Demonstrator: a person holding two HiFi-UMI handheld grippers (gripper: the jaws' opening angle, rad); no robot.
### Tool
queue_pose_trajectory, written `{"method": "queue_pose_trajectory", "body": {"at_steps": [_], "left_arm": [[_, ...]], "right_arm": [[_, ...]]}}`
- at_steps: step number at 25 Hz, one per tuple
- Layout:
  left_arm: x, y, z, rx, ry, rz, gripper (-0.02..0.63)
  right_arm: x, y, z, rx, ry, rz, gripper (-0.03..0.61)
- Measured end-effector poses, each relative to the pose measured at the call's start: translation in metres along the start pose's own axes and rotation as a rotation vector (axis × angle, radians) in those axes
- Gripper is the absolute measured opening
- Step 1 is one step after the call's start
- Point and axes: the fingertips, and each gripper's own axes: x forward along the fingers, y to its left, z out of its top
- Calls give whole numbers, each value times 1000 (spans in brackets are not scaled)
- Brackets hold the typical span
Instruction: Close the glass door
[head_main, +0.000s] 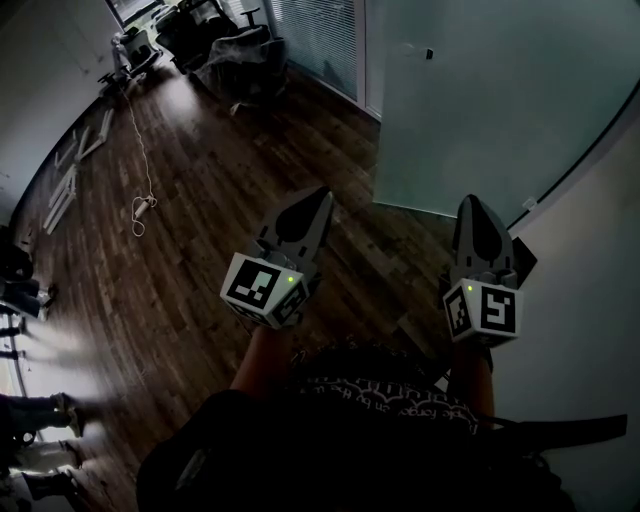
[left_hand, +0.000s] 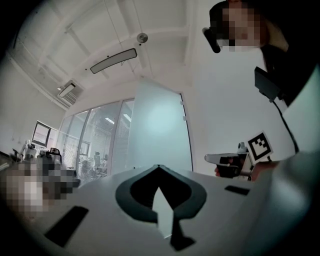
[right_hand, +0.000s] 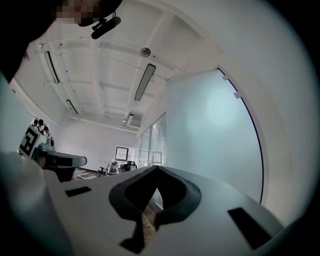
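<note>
Head view: my left gripper (head_main: 320, 197) and right gripper (head_main: 472, 204) are side by side, well apart, and both point toward the door (head_main: 470, 110).

Left jaws: tips together, nothing between them.
Right jaws: tips together, nothing between them.
Neither pair touches the door.

Door: a frosted glass panel ahead of both jaws. It is nearer my right tips than my left. Its lower edge sits just beyond the right tips.

Floor (head_main: 200, 190): dark wood, under and ahead of my left jaws.
Wall (head_main: 590, 290): white, just right of my right jaws.
Cable (head_main: 140, 205): pale, on the floor ahead and left of my left jaws.

Left gripper view: the door rises straight ahead over the closed tips, and the right gripper shows to their right.

Right gripper view: the door fills the space ahead and right of the tips, and the left gripper shows far to their left.
</note>
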Motion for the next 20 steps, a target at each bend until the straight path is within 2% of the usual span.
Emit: {"method": "queue_pose_trajectory", "body": {"at_steps": [4,6,9,15,20], "left_arm": [[-7,-2,-5,-8,-30,-36,2],[-13,0,-10,12,-24,-50,2],[-10,7,-12,-15,-9,-42,2],[12,21,-21,-35,-9,-30,2],[52,46,-18,-35,-21,-12,2]], "right_arm": [[0,6,-5,-9,21,-9,3],[1,11,-10,-12,31,-13,3],[10,13,-13,8,38,-8,3],[35,4,-18,-8,36,-6,3],[81,-12,-28,-24,32,-2,3]]}}
